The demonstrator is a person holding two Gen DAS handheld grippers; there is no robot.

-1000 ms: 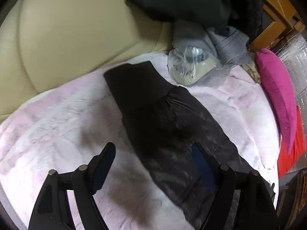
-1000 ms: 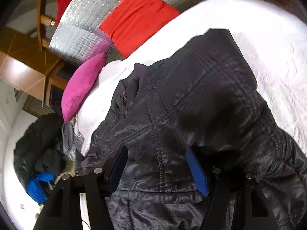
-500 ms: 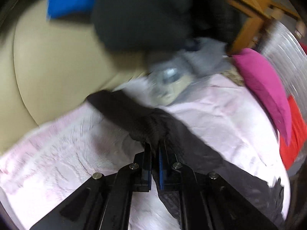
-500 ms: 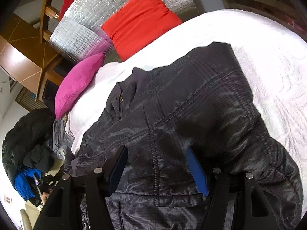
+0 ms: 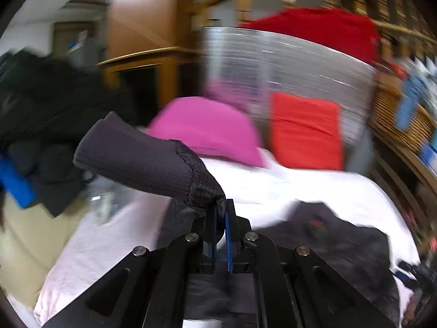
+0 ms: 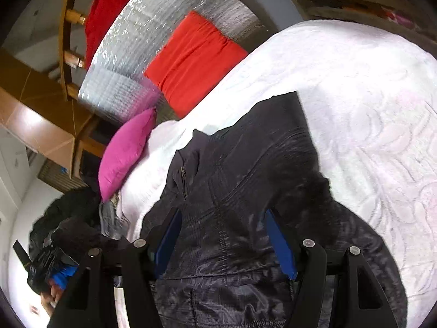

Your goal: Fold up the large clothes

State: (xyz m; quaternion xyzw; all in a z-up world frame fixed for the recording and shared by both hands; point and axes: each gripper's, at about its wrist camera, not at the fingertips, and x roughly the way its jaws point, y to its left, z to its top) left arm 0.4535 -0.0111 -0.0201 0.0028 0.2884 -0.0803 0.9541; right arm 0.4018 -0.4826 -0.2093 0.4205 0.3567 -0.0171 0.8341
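Note:
A dark quilted jacket (image 6: 245, 180) lies spread on a white blanket (image 6: 368, 109). My left gripper (image 5: 221, 218) is shut on the jacket's sleeve (image 5: 142, 158) just behind its ribbed cuff and holds it lifted above the blanket; the cuff sticks up to the left. The jacket's body (image 5: 341, 243) lies lower right in the left wrist view. My right gripper (image 6: 224, 235) is open, its blue-padded fingers straddling the jacket's body close above the fabric, holding nothing.
A pink cushion (image 5: 207, 131) and a red cushion (image 5: 303, 128) lean on a silver foil panel (image 5: 286, 63) at the far side. A pile of dark clothes (image 5: 41, 104) sits left on a beige sofa (image 5: 21, 246). A wooden rail (image 6: 68, 32) stands behind.
My left gripper shut on the sleeve near the cuff and lifted it, swinging up and toward the cushions. My right gripper stayed open over the jacket, barely moving.

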